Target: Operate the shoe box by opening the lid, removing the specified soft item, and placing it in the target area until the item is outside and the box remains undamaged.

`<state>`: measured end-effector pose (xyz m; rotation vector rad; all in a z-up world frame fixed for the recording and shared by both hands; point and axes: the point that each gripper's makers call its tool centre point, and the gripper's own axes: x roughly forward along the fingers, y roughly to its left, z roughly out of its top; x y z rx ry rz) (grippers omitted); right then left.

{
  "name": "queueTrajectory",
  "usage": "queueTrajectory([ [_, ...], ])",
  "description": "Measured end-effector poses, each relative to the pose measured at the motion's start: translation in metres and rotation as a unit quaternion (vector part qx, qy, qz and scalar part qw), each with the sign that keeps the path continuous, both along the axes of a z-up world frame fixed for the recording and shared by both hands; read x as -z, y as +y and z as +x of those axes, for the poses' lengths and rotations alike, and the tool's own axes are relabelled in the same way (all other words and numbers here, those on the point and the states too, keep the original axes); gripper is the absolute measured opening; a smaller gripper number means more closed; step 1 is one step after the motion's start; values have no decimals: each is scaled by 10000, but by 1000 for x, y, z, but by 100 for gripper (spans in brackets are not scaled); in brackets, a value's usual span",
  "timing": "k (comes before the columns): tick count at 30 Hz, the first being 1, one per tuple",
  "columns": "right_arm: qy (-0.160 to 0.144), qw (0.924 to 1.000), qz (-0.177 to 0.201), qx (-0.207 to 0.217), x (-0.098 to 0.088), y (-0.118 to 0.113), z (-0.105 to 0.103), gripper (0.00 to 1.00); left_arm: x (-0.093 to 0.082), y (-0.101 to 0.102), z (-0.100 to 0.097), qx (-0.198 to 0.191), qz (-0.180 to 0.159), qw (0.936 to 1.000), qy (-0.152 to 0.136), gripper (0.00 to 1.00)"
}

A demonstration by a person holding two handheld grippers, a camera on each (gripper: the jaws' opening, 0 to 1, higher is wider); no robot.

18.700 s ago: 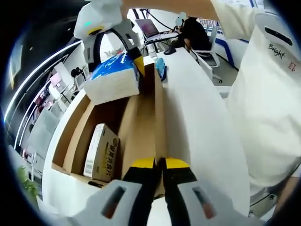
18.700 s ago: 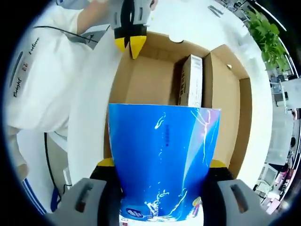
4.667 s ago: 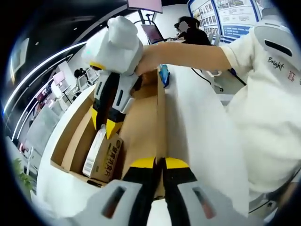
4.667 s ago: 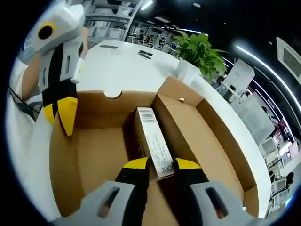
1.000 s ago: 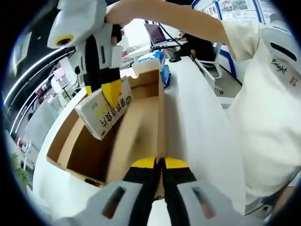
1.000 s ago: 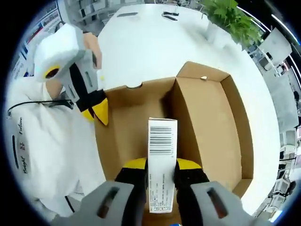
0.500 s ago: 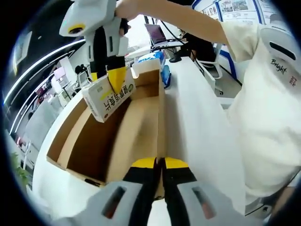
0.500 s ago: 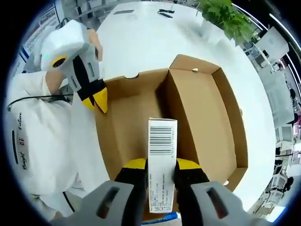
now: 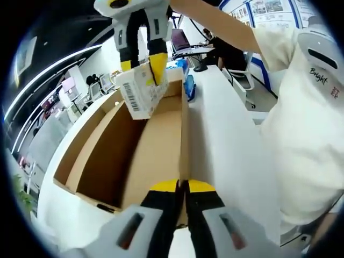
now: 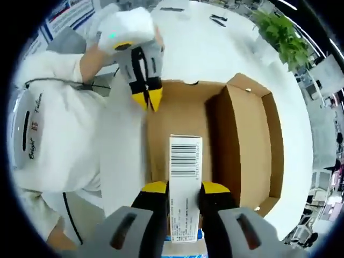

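Cardboard: the shoe box (image 10: 183, 121) lies open on the white worktop (image 10: 188, 48), brown inside and bare of contents, its lid (image 10: 250, 140) hinged back flat on the far side from the person.
Left gripper (image 9: 179, 189): nearest in the left gripper view, its yellow-tipped jaws pressed together on the box's near wall (image 9: 183, 129) – judged a steadying hold, so the box stays put while things are lifted out.
Right gripper (image 10: 180, 189): jaws clamped on a small carton (image 10: 184, 177), white with a barcode on top, held level and raised well clear above the box floor.
Same carton, from the left: the small carton hangs between the right gripper's jaws above the box's far end, tilted, printed side towards the camera.
Person: a white sleeve (image 10: 48, 123) and shirt run beside the box's near wall.
Beyond the box: a blue and white pack (image 9: 174, 65) rests on the worktop past the far end – possibly the soft item already set out, though it is too small to be sure.
Far off: a potted plant (image 10: 279, 29) at the worktop's edge; office desks behind.
Step in hand: carrying the carton out; the box looks undamaged.
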<state>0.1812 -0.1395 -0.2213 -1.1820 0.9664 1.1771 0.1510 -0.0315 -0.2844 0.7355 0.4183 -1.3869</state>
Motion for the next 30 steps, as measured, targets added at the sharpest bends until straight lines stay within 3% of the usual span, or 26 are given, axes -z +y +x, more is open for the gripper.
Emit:
queueTrajectory([
  [2, 133, 9996, -190, 157, 1, -9, -9, 20, 0, 0, -1, -2, -1, 10000, -7, 4],
  [8, -189, 9996, -40, 210, -17, -10, 1, 20, 0, 1, 2, -8, -4, 10000, -18, 4],
  [13, -387, 9988, -267, -167, -20, -12, -7, 20, 0, 2, 5, -15, -11, 10000, -14, 4],
  [18, -532, 9982, -256, -40, -22, -13, -9, 20, 0, 2, 5, -4, -55, 10000, -13, 4],
  [22, -529, 9985, -101, 124, -26, -13, -14, 20, 0, 1, 6, 1, -60, 10000, -10, 4],
  [25, -253, 9994, -164, 164, -24, -18, -25, 20, 0, 2, 7, 0, -53, 10000, -7, 4],
  [30, -322, 9989, -253, 211, -22, -26, -34, 20, 0, 2, 9, 20, -41, 10000, 0, 3],
])
